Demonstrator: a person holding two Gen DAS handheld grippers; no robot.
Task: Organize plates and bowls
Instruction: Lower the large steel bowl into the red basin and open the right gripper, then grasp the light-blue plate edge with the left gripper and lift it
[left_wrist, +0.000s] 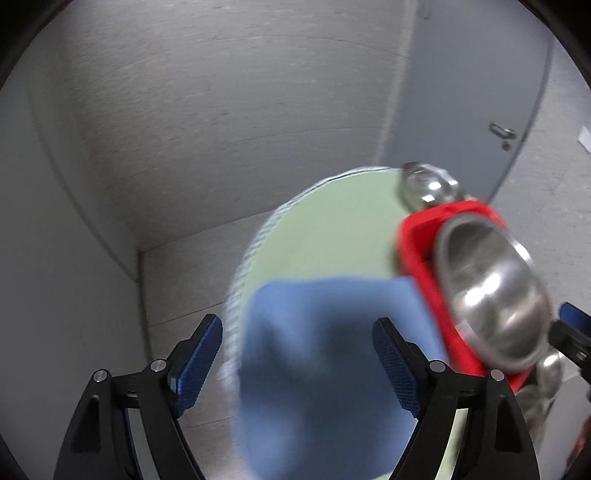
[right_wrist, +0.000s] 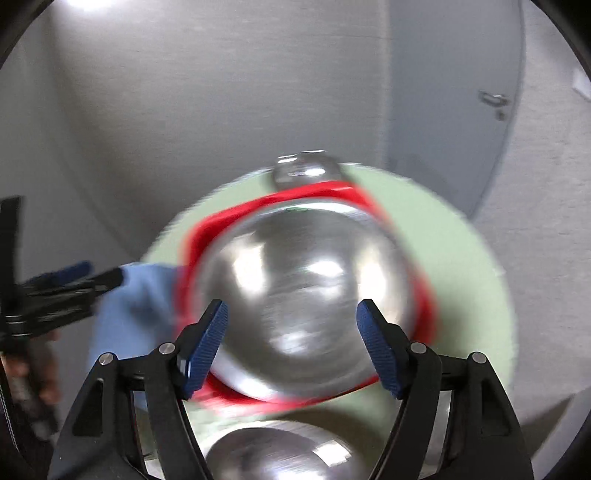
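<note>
A large steel bowl (right_wrist: 306, 295) sits in a square red plate (right_wrist: 221, 229) on a round pale green table (right_wrist: 461, 258). It also shows in the left wrist view (left_wrist: 495, 295), on the red plate (left_wrist: 417, 236). My right gripper (right_wrist: 291, 343) is open and empty above the bowl. A small steel bowl (right_wrist: 306, 168) stands behind the plate, and another steel bowl (right_wrist: 273, 454) lies close below the gripper. My left gripper (left_wrist: 297, 365) is open and empty over a blue square plate (left_wrist: 325, 332). Both views are blurred.
The table (left_wrist: 332, 229) stands near a white wall corner. A grey door (left_wrist: 480, 92) is at the back right. The left gripper (right_wrist: 70, 284) shows at the left edge of the right wrist view, beside the blue plate (right_wrist: 136, 306).
</note>
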